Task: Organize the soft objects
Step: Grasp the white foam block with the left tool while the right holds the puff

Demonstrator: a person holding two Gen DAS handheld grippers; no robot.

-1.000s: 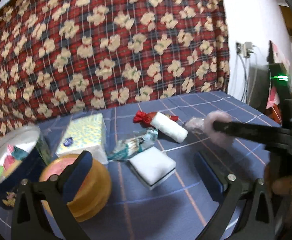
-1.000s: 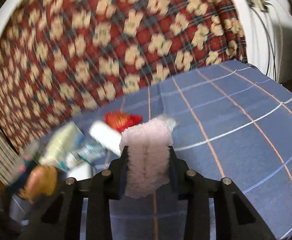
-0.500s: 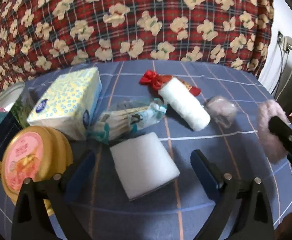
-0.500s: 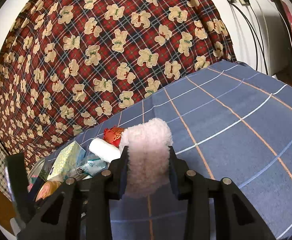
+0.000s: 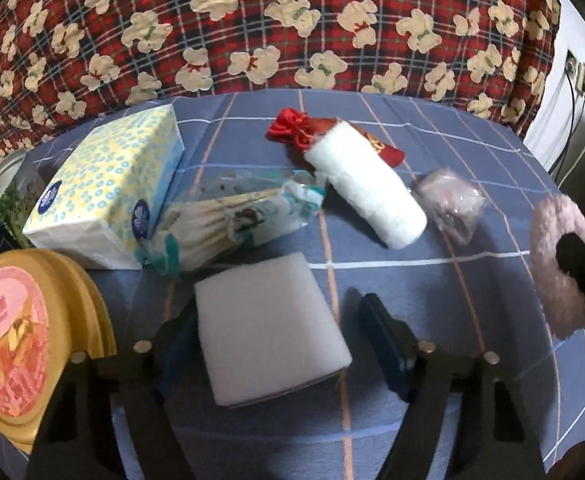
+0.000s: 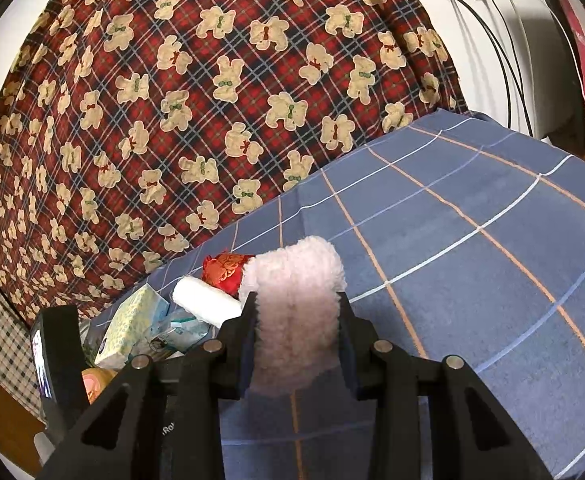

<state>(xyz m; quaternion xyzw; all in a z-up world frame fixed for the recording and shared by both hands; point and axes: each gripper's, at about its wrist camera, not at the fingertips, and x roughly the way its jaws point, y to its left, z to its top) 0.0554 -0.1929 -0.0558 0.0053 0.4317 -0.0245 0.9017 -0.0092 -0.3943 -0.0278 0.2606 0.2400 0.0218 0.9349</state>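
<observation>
Blue cloth with orange and white grid lines covers the surface, and a red plaid fabric printed with cream bears hangs behind it, filling the upper part of both views. At the upper right of the right wrist view a white wall carries a socket with dark cables running down.

In the left wrist view the left gripper sits low at centre, its jaws having just been closing around a white foam block that lies flat on the cloth; the right pad stands apart from the block, and the left pad is hidden behind it, so contact cannot be told. Above the block lie a bag of cotton swabs, a tissue pack, a white roll across a red pouch, and a small clear-wrapped bundle too blurred to identify. A gold-rimmed round tin is cut off at the lower left.

The right gripper clamps a pink fluffy piece above the cloth; its lower end is hidden behind the jaws.
</observation>
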